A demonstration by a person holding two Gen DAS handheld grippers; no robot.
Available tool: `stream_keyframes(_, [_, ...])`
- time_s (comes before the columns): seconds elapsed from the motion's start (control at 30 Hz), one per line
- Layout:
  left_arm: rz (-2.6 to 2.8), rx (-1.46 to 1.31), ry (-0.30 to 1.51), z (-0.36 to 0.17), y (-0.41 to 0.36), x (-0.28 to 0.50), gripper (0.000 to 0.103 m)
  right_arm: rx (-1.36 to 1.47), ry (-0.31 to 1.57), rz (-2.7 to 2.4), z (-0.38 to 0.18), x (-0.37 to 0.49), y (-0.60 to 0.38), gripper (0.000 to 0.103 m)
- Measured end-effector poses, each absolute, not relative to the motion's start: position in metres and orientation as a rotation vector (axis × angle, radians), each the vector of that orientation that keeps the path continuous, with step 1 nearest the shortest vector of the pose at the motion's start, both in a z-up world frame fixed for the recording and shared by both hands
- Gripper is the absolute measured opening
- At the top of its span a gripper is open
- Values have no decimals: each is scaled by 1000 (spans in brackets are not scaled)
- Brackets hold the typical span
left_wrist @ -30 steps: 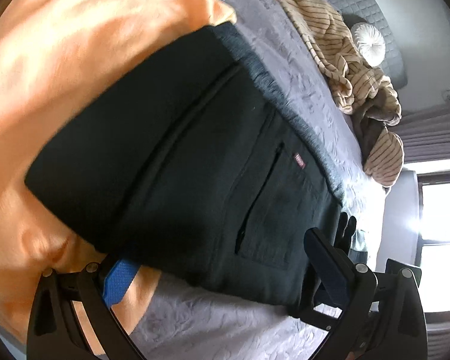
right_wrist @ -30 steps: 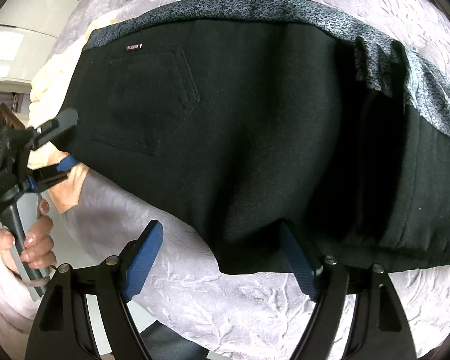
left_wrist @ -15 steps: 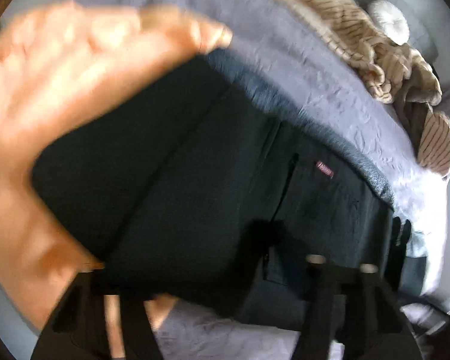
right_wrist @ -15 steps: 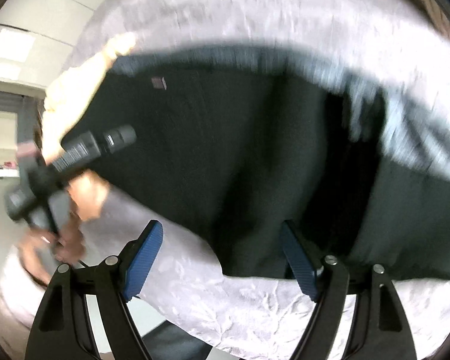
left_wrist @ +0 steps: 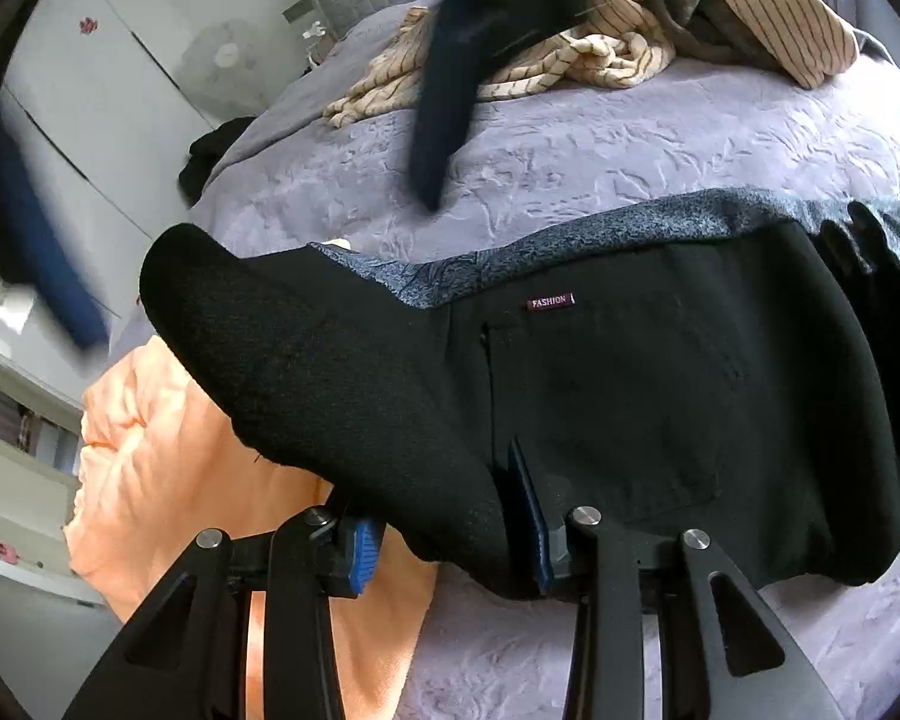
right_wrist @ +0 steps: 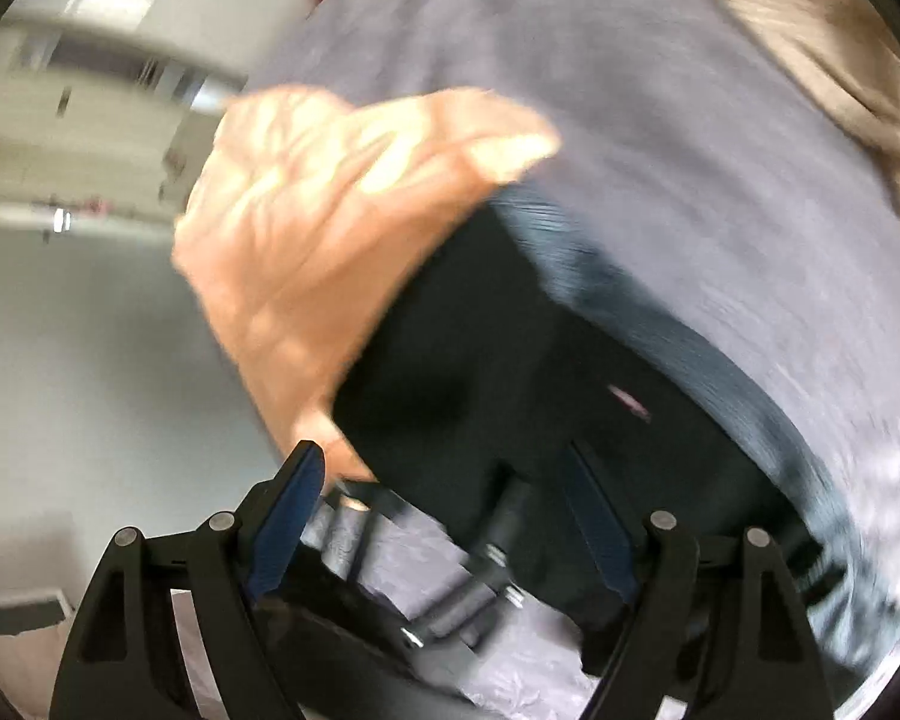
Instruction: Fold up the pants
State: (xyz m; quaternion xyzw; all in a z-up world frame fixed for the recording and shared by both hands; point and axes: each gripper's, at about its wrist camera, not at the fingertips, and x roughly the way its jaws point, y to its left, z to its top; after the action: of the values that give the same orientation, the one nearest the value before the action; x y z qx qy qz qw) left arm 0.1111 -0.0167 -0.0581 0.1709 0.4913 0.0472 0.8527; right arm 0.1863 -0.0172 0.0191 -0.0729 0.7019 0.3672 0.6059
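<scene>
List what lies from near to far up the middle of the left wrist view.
left gripper → black pants → grey patterned waistband → lilac bedspread → striped beige garment

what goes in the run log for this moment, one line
step: fold pants | left gripper: just closed on black pants edge, lifting it | right gripper: open, holds nothing | surface: purple bedspread
</scene>
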Motion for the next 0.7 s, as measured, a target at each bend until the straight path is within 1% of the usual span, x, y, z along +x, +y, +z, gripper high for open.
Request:
stream_keyframes(0.1, [95, 358, 1031, -57, -15, 112, 40, -305, 1661, 843, 3, 185, 26, 84])
stream_keyframes(0.23, [91, 358, 1023, -57, -17, 104, 40, -408, 1761, 775, -30, 193, 45, 83])
stream_keyframes(0.27, [86, 355, 1027, -57, -16, 104, 40, -417, 1794, 760, -39, 194, 42, 68])
stream_keyframes(0.33, [70, 351, 1033, -56, -16, 103, 40, -342, 1825, 763, -44, 199, 31, 25])
stream_keyframes(0.37, [55, 365, 1009, -51, -21, 101, 40, -301, 1814, 760, -39, 203, 24, 23])
stream_keyframes(0.5, [10, 368, 955, -20, -41, 100, 40, -128, 1707, 813, -3, 206, -19, 21])
stream_keyframes(0.7, [-103, 339, 851, 33, -96, 93, 40, 200, 1509, 875, 54, 193, -133, 21])
